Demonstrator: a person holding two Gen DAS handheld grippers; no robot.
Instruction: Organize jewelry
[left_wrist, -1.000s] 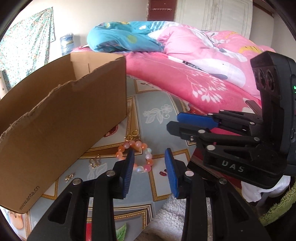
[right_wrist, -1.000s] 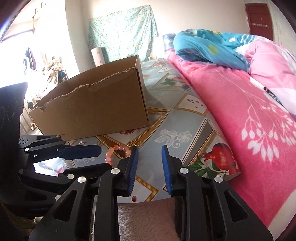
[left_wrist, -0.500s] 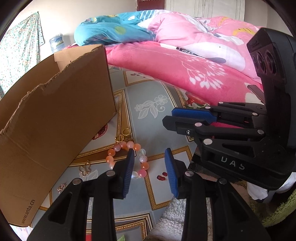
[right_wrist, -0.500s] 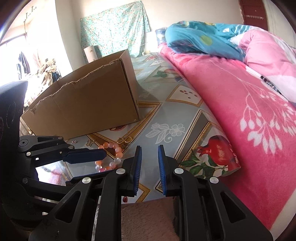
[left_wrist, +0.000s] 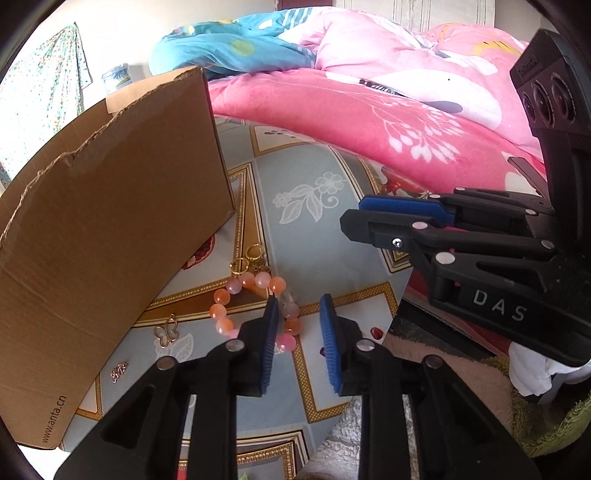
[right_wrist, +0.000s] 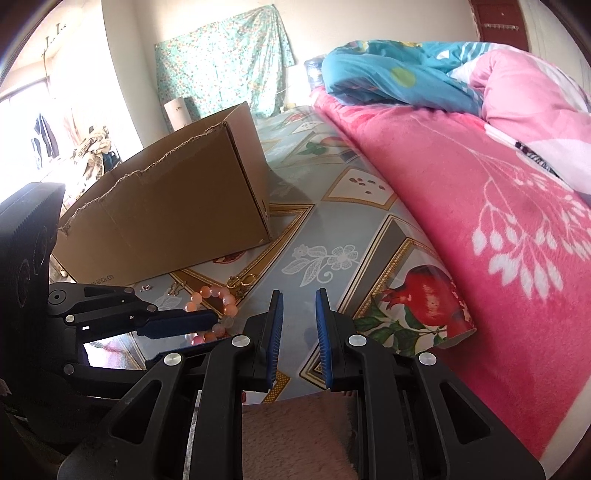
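A bracelet of pink and orange beads (left_wrist: 251, 295) lies on the patterned mat, also seen in the right wrist view (right_wrist: 216, 306). Gold hoop earrings (left_wrist: 251, 258) lie just beyond it, a gold butterfly piece (left_wrist: 166, 330) to its left, and a small chain piece (left_wrist: 119, 371) further left. My left gripper (left_wrist: 298, 314) is open and empty, its tips over the bracelet's right side. My right gripper (right_wrist: 298, 308) is open and empty, to the right of the bracelet; it also shows in the left wrist view (left_wrist: 391, 214).
A brown cardboard box (left_wrist: 110, 206) with an open top stands left of the jewelry, also in the right wrist view (right_wrist: 173, 214). A pink blanket (right_wrist: 480, 206) and blue quilt (left_wrist: 236, 48) lie on the right. A fluffy rug (right_wrist: 295, 435) is at the mat's near edge.
My left gripper has moved closer to the bracelet, its tips now over the beads. My right gripper narrowed, then opened wider again. The jewelry has not moved.
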